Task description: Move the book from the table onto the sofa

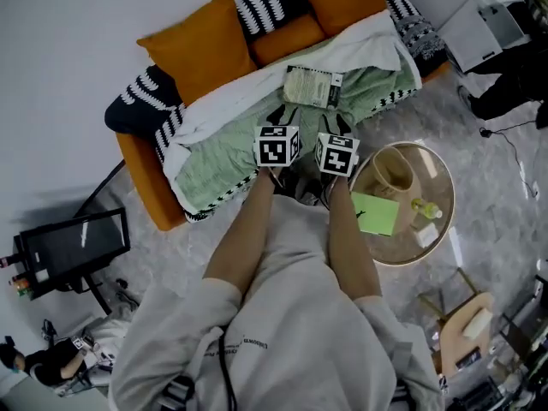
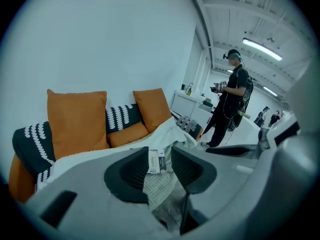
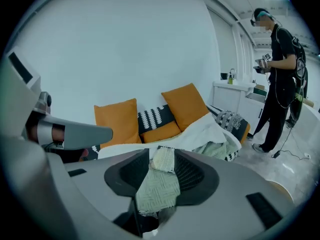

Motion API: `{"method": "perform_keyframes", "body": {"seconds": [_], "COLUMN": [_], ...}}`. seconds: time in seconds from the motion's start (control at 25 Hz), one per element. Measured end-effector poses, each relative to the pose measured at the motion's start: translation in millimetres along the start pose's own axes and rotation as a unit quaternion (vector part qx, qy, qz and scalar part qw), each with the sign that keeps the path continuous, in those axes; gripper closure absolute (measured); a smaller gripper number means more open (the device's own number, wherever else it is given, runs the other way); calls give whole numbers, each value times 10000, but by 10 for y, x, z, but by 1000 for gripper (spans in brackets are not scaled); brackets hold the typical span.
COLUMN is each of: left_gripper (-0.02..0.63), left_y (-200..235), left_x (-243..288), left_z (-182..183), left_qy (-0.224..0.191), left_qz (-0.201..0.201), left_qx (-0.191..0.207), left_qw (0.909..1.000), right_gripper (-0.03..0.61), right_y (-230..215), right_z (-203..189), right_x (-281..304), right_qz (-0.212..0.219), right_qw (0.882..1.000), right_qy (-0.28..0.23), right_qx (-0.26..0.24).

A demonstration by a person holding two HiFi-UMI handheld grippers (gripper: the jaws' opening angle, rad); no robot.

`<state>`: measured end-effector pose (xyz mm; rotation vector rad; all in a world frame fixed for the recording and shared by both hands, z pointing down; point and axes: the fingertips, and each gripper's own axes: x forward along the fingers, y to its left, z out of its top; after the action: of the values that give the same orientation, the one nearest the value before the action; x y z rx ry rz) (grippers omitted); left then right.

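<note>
The book [image 1: 312,86] lies flat on the green blanket [image 1: 221,157] that covers the seat of the orange sofa [image 1: 144,176], in the upper centre of the head view. It is off the table [image 1: 435,174], which stands at the right of that frame. A green sheet [image 1: 375,213] and a small bottle [image 1: 427,208] rest on the table.

Both claws point at the sofa from just below the book, side by side. The left gripper [image 1: 284,118] has its jaws apart. In its own view the book's white label shows through the gap, beyond the pads, and nothing is pressed between them. The right gripper [image 1: 339,127] is also spread and holds nothing. Between its jaws only the book's pale patterned cover and the blanket show, farther off.

Two orange cushions [image 1: 202,46] lean on the sofa back at the upper left and top centre, with a black-and-white patterned cover between them. A white throw [image 1: 370,38] drapes over the right end. A dark monitor [image 1: 75,245] stands at the lower left. In both gripper views a person in black [image 3: 278,84] stands at the right edge.
</note>
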<state>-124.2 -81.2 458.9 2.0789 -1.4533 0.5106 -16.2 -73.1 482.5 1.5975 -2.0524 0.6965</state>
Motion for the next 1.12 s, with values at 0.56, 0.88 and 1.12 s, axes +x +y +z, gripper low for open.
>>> {"method": "perform_keyframes", "body": {"seconds": [0.56, 0.88, 1.12], "left_gripper": [468, 477, 499], "left_y": [-96, -55, 36], "left_x": [-67, -105, -181], "left_z": [-176, -185, -213], "left_qy": [-114, -148, -217], "left_qz": [65, 106, 126], "left_qx": [-112, 74, -90], "left_qw": [9999, 9998, 9996], "right_gripper": [430, 446, 498], "right_y": [-72, -5, 65], "right_z": [-58, -30, -51], "right_x": [-185, -173, -146], "right_qz": [-18, -28, -49], "right_qw": [9998, 9996, 9996], "right_qy": [-99, -155, -141], "right_qx": [-164, -231, -239]}}
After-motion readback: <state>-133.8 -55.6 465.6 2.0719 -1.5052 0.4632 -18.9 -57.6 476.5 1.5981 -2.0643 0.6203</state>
